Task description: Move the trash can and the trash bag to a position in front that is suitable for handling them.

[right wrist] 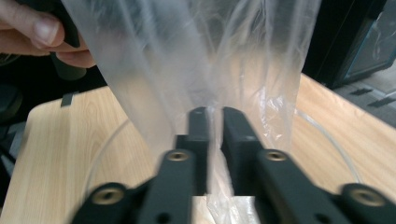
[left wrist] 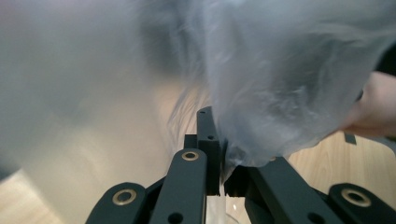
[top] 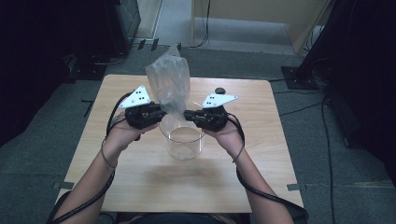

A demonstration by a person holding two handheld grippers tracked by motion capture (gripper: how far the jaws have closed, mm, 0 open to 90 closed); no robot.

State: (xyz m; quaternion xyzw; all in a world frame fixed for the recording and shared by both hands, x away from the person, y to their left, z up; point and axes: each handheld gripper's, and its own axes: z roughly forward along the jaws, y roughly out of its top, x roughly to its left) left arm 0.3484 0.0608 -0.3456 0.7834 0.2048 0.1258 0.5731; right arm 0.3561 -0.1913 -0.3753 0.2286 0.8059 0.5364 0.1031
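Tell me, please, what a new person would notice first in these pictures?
A clear plastic bag stands up at the middle of the wooden table, pinched between the left gripper and the right gripper. Directly below it sits a clear round container.

Thin clear plastic bag [top: 169, 79], centre of the high view: filmy, creased, faintly glossy. Clear container [top: 182, 140] below it: smooth, transparent, with a shiny rim. Table [top: 243, 168]: pale wood grain, smooth satin finish. Gripper jaws, bottom of the gripper views: matt black plastic with brass-coloured rivets. Floor [top: 42, 135], left edge: dull grey carpet.
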